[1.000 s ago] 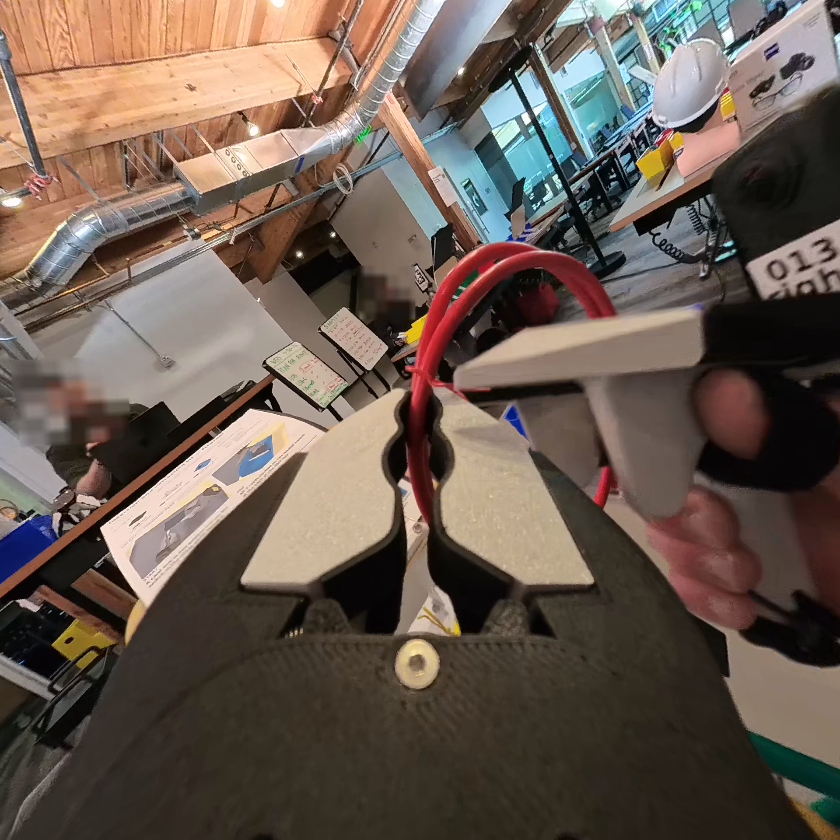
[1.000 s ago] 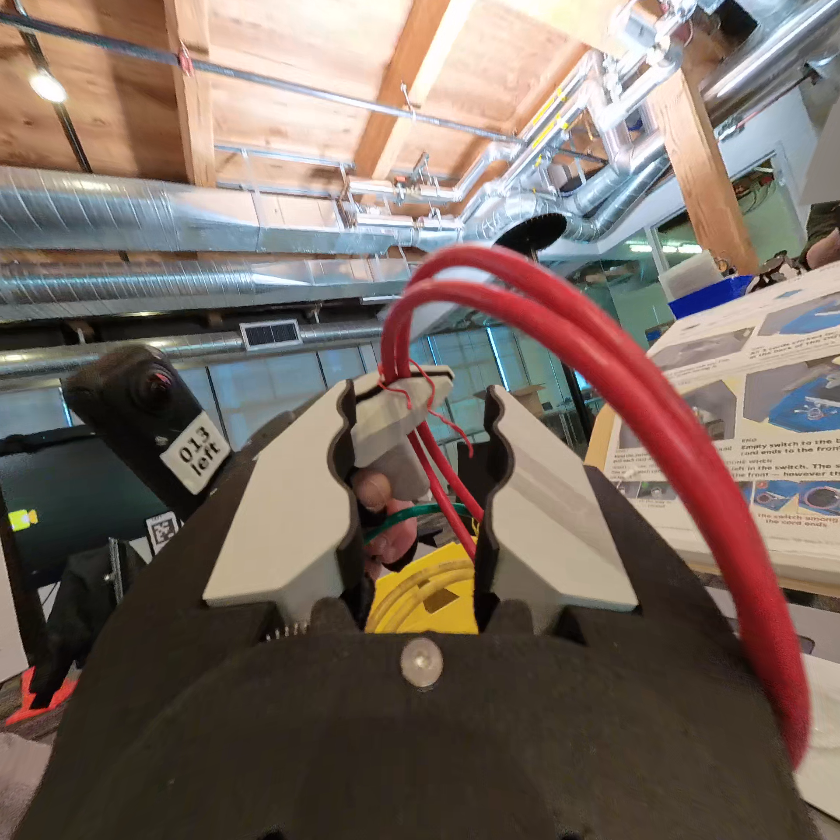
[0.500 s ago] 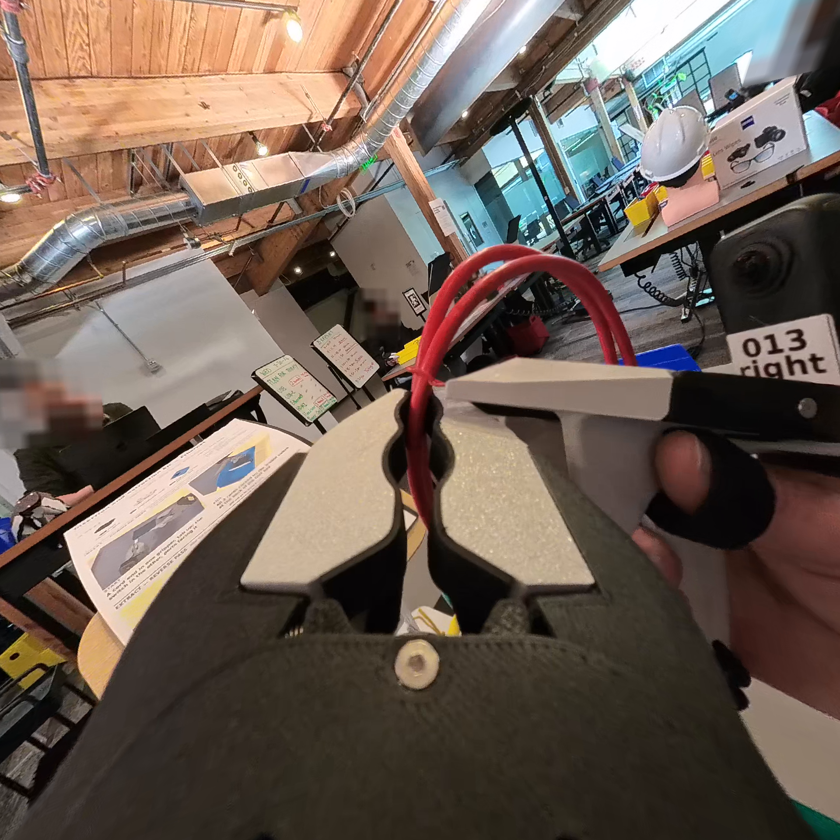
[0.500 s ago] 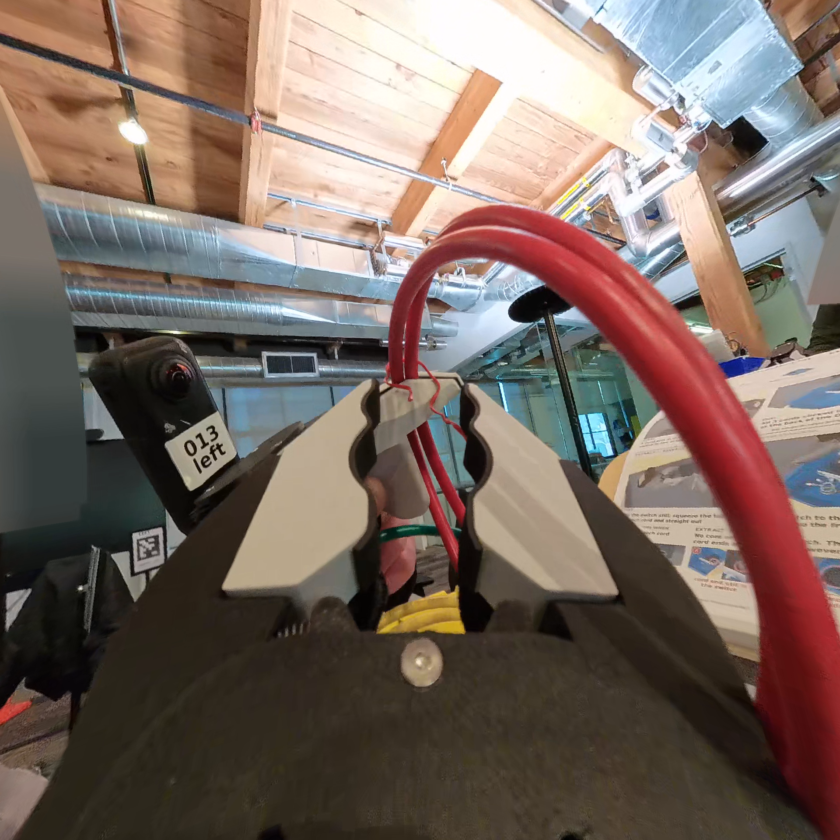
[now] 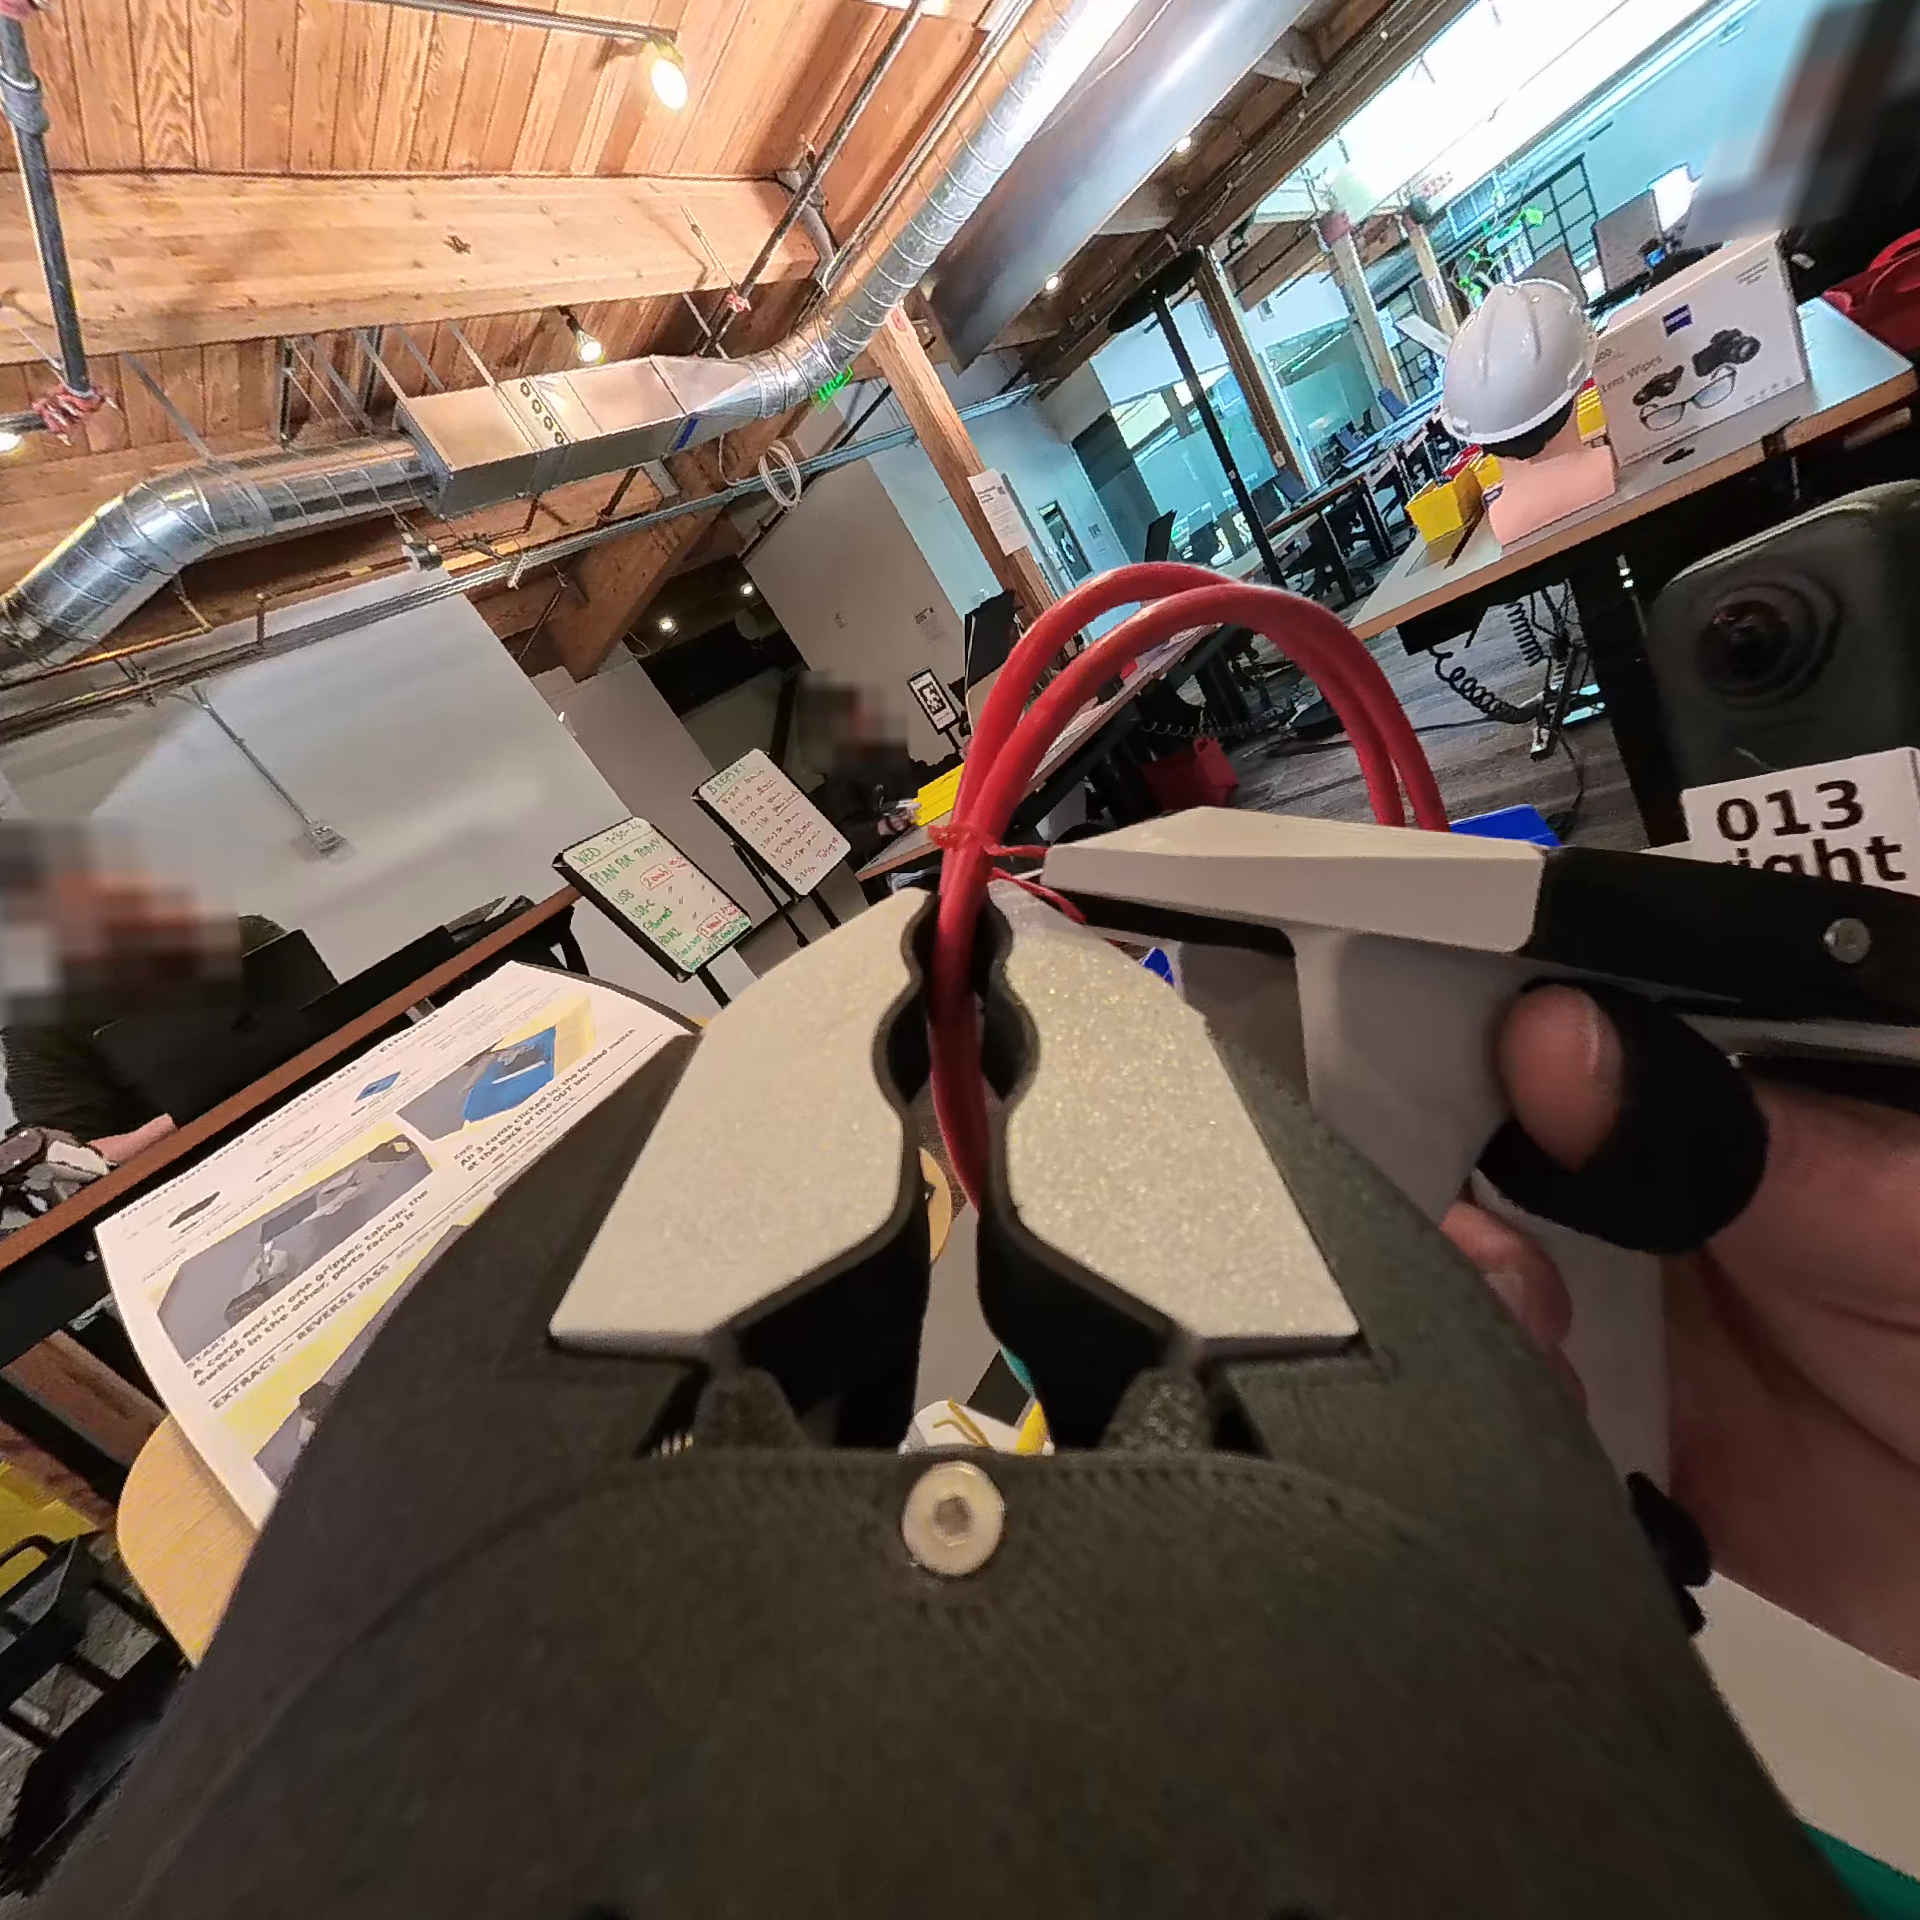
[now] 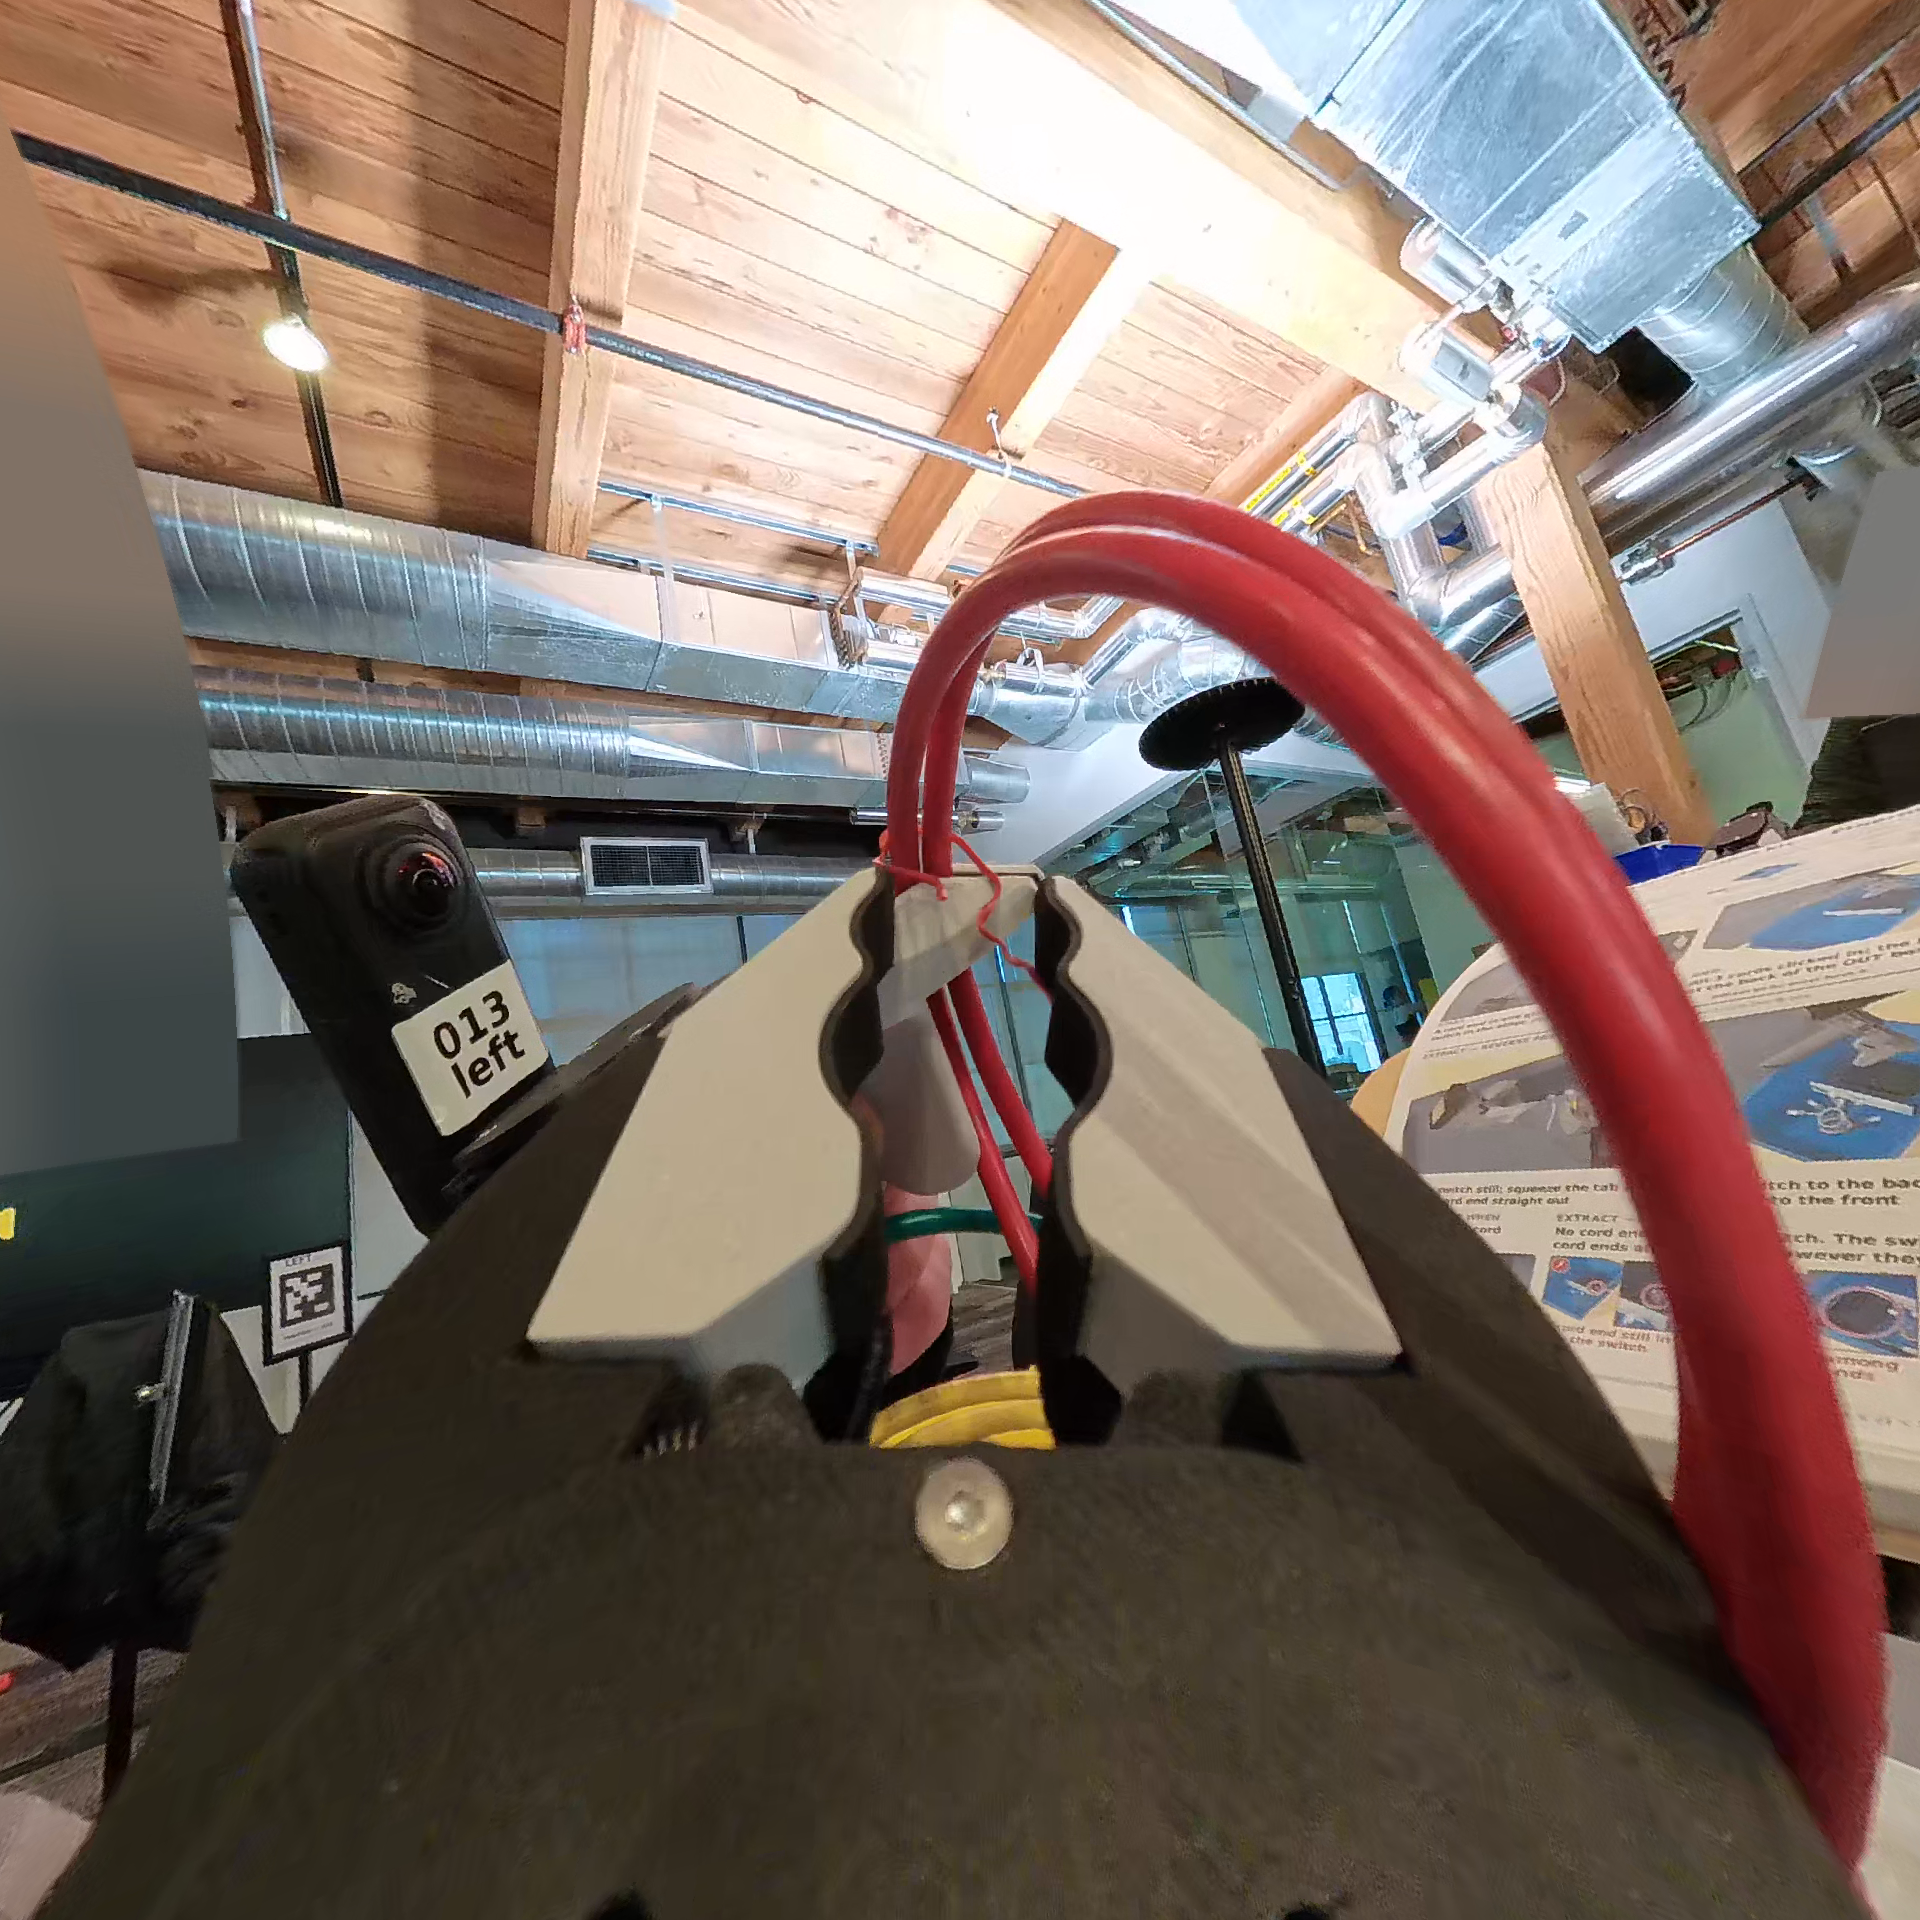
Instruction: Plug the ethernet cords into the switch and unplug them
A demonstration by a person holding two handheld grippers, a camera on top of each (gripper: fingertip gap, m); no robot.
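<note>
A: Quick pass. My left gripper (image 5: pixel 951 935) is clamped on the red cord (image 5: pixel 961 1039), frame centre of the left view. It's a doubled loop held by a thin red tie (image 5: pixel 961 842).

B: And the right gripper (image 6: pixel 961 904)?

A: Nearly closed around the same cord (image 6: pixel 1455 727) and the left gripper's fingertip (image 6: pixel 935 935), centre of the right view. I can't tell if it's actually pinching the cord or just bracketing it.

B: Orientation?

A: The strands run up through my left jaws, roughly vertical in frame, then arch over to the right and drop behind the right gripper (image 5: pixel 1288 883). In the right view the arc sweeps to the lower right edge. Plugs aren't visible, so which way they point is unknown. No switch in view either.

B: Risks?

A: I'd say the tie is the snag: if the right gripper pulls while it's still twisted, the loop tightens or slips out of my left jaws. The fingertips are overlapping, so closing more could jam the grippers together. The green cord (image 6: pixel 935 1226) and yellow cord (image 6: pixel 966 1413), low centre, could tangle.
</note>
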